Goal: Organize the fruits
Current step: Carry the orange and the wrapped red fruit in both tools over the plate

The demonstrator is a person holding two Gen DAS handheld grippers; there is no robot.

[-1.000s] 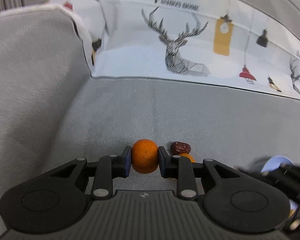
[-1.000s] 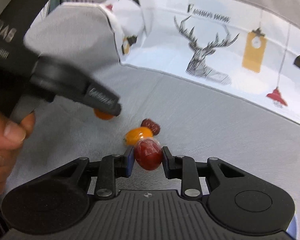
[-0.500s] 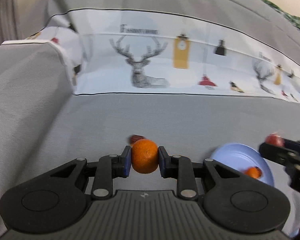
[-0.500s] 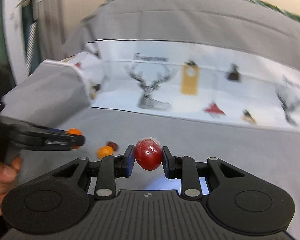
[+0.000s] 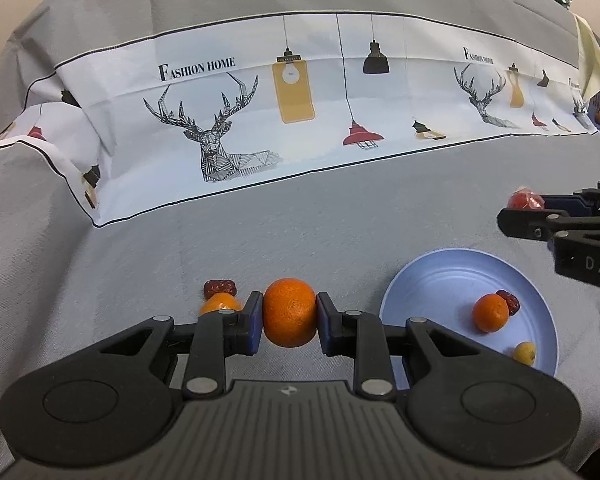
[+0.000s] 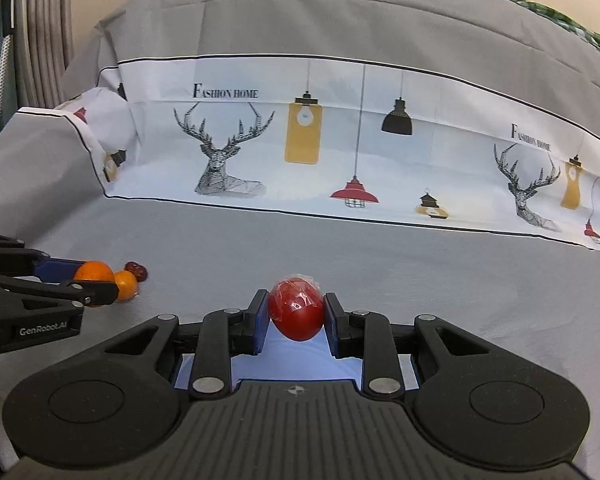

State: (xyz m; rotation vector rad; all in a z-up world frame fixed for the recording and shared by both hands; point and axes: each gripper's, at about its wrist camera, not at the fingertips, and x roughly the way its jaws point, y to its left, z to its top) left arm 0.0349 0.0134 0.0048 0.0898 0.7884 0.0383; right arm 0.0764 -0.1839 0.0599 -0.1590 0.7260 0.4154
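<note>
Left wrist: orange (image 5: 289, 312) is gripped by left gripper (image 5: 289, 322); red fruit (image 6: 297, 309) is gripped by right gripper (image 6: 296, 322) over plate (image 5: 436, 276).

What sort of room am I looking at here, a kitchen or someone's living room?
Most likely a living room or bedroom at home: the fruit lies on a soft grey cover draped like a sofa or bed, its printed band reads "Fashion Home", and a blue plate sits on it. No kitchen fittings show.
</note>
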